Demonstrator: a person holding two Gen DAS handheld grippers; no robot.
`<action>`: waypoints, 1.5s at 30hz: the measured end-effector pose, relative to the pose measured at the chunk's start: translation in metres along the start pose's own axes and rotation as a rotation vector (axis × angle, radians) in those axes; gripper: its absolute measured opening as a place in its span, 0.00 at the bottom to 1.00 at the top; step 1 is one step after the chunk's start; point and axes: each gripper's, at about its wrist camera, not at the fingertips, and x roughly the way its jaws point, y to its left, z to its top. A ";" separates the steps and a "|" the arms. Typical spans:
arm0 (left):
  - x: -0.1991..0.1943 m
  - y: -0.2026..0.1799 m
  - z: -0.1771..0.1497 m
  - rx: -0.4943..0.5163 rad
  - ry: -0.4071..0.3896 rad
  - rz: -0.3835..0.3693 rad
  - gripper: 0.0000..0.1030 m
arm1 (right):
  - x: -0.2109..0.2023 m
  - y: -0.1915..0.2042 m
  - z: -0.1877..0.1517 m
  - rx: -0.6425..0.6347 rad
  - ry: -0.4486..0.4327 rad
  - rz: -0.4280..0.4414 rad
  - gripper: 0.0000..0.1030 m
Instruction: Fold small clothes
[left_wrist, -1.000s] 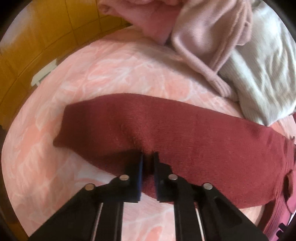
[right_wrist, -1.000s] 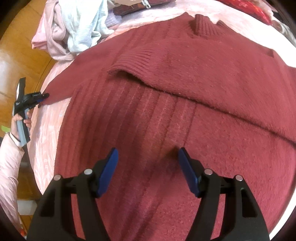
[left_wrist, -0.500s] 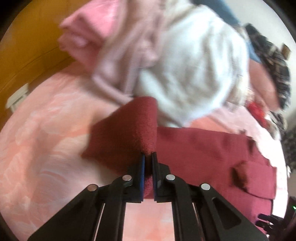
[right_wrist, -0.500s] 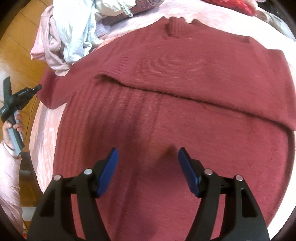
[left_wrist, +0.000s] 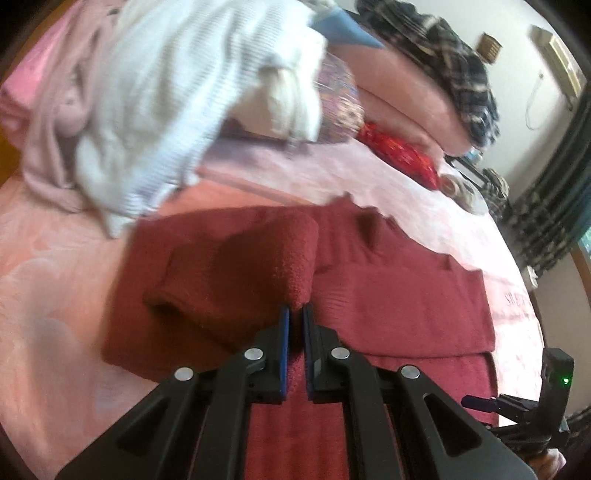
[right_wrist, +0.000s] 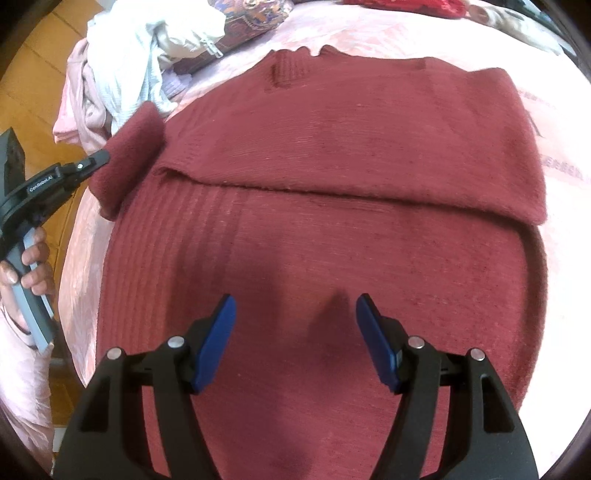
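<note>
A dark red knitted sweater (right_wrist: 332, 229) lies flat on the pink bed cover, one sleeve folded across its chest. My left gripper (left_wrist: 295, 314) is shut on the other sleeve (left_wrist: 258, 266), which is lifted and doubled over toward the sweater's body. In the right wrist view that gripper (right_wrist: 98, 158) shows at the left edge, a hand around its handle, pinching the sleeve (right_wrist: 129, 155). My right gripper (right_wrist: 295, 314) hovers open above the sweater's lower part, with nothing between its blue pads.
A heap of white and pale pink clothes (left_wrist: 155, 110) lies beyond the sleeve. Folded pink bedding, a plaid garment (left_wrist: 454, 62) and a red item (left_wrist: 402, 155) sit farther back. Wooden floor (right_wrist: 33, 85) shows past the bed's left edge.
The left gripper has lifted the sleeve off the bed and carried it in toward the sweater's body, folding it over. The right gripper has drifted back over the sweater, still open.
</note>
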 end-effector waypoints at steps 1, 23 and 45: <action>0.004 -0.006 -0.001 -0.001 0.005 -0.002 0.06 | -0.001 -0.004 -0.001 0.004 -0.003 0.001 0.65; 0.052 -0.018 -0.034 -0.041 0.193 -0.015 0.42 | 0.002 -0.018 0.004 0.021 0.011 -0.012 0.67; 0.031 0.114 0.001 -0.055 0.192 0.388 0.39 | 0.058 0.170 0.099 -0.209 0.091 0.128 0.66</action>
